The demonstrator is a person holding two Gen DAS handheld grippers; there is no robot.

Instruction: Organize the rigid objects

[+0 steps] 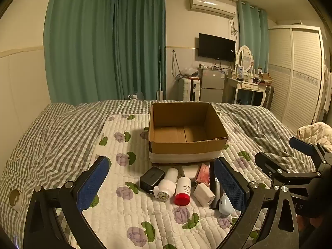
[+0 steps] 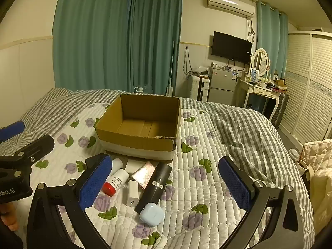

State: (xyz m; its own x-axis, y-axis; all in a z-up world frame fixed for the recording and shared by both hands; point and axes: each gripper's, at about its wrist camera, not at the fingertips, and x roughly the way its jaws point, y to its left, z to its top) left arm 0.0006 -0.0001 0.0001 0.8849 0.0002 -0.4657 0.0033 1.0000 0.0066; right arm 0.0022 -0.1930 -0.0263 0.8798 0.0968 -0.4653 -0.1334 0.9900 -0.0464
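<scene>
Both hand-held grippers gape, unladen; cardboard box (image 1: 186,132) empty; red-capped bottle (image 2: 115,182) outside.

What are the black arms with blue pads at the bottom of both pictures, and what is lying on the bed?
They are two hand-held grippers, one in each of a person's hands; each picture comes from a camera on one gripper. The left gripper and right gripper are both open and hold nothing. Their blue padded fingers frame the view. On the white flowered quilt stands an empty brown cardboard box. Before it lie a white bottle with a red cap, a white charger block, a black cylinder and a pale blue earbud case.
</scene>
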